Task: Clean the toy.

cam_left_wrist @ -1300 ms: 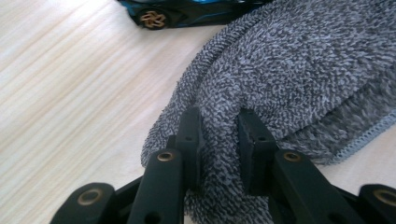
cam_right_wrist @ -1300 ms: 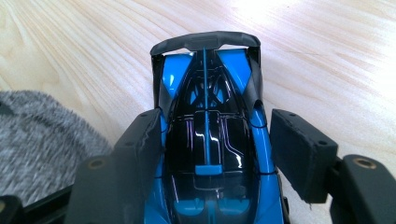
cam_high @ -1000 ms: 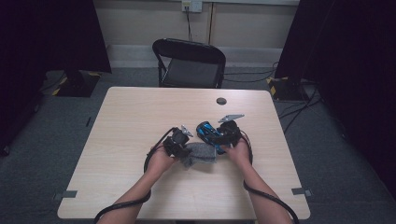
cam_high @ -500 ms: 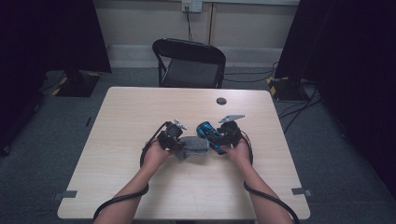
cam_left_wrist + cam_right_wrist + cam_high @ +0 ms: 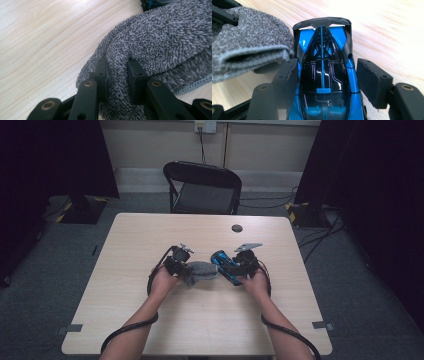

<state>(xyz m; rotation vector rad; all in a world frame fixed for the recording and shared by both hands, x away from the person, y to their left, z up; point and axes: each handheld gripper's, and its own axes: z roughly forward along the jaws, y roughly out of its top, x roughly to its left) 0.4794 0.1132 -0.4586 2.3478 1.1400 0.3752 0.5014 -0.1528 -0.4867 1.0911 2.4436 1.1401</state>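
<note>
Toy car (image 5: 325, 75), blue and black, sat between your right fingers (image 5: 287, 77), which gripped its flanks. Your left fingers (image 5: 101, 75) were clamped on a fold of grey cloth (image 5: 160, 45), whose far end lay just beside the car's tail. My worry: the car's glossy shell could slip from that grip, or the cloth could snag its rear wing and drag it across the bench (image 5: 150, 235).
</note>
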